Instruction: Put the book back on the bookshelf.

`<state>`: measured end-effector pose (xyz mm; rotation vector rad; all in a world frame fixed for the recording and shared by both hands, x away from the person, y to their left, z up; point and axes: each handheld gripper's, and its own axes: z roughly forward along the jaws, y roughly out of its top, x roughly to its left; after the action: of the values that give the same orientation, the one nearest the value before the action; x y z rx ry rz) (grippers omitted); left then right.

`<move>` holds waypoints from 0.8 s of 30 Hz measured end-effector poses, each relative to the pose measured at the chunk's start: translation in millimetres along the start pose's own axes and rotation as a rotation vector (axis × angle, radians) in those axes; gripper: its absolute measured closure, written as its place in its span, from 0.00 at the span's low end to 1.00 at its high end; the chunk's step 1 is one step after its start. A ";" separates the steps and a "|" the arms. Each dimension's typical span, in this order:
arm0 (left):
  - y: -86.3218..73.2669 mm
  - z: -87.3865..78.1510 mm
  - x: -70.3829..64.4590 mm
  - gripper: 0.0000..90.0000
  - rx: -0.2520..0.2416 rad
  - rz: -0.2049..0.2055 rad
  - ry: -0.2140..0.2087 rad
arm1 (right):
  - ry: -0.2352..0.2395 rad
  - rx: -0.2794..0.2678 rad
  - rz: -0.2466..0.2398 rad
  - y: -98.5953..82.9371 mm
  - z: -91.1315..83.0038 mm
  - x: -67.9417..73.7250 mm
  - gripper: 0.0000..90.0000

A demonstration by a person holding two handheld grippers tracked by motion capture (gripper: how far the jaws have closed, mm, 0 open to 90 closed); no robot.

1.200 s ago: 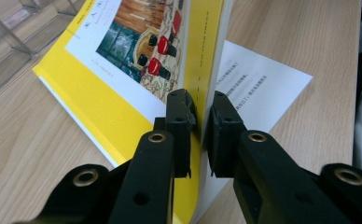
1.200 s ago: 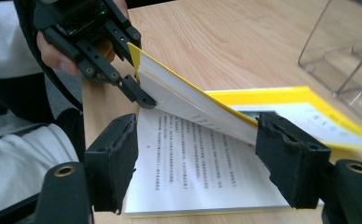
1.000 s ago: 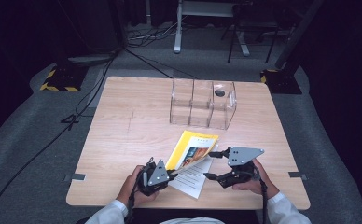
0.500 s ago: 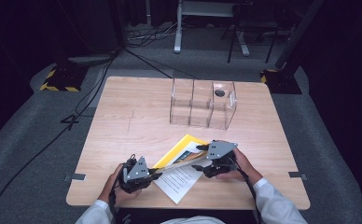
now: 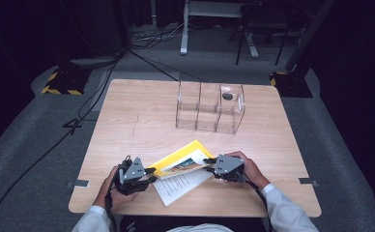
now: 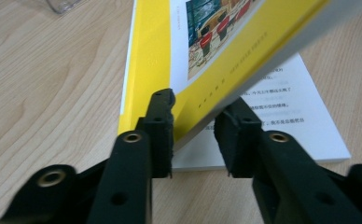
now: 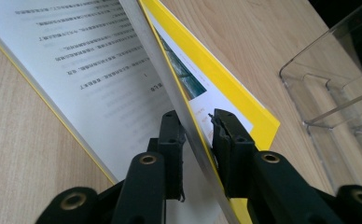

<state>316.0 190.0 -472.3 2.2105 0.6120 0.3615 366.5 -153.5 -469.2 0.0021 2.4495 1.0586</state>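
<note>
near the front edge of the worktop (image 5: 127,116) lies a yellow-covered book (image 5: 180,162), opened, its white text page (image 5: 183,183) flat on the wood and its cover with a bundle of leaves lifted off it.

at the left, the left hand-held gripper (image 5: 149,172) has its jaws either side of the raised yellow cover's lower edge (image 6: 188,126); one jaw touches the cover, the other stands a little off the page block, so the jaws look parted rather than clamped. this seems meant to steady that corner while the book is turned or shut.

at the right, the right hand-held gripper (image 5: 209,161) straddles the raised block's grey fore-edge (image 7: 188,126), jaws close on both sides; whether they pinch it i cannot tell. holding both ends probably keeps the raised leaves from flopping.

farther back and to the right stands a clear plastic organizer (image 5: 209,108) with compartments, apart from the book.

writing: rows of small printed characters on the white page, too blurred to read; the cover carries a colour picture, no legible title.
</note>
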 end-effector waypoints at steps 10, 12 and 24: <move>29.7 4.4 -32.7 0.43 0.021 0.062 0.096 | -0.027 0.014 -0.026 16.8 2.7 7.9 0.87; 36.0 8.3 -38.4 0.41 0.031 0.069 0.115 | -0.028 0.022 -0.027 20.0 3.8 9.4 0.88; 25.6 7.1 -28.7 0.85 0.030 0.115 0.072 | 0.022 -0.002 0.055 14.5 7.6 1.6 0.69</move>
<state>302.9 155.7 -458.9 2.2750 0.5330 0.4963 365.7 -137.8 -464.4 0.0584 2.4810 1.0897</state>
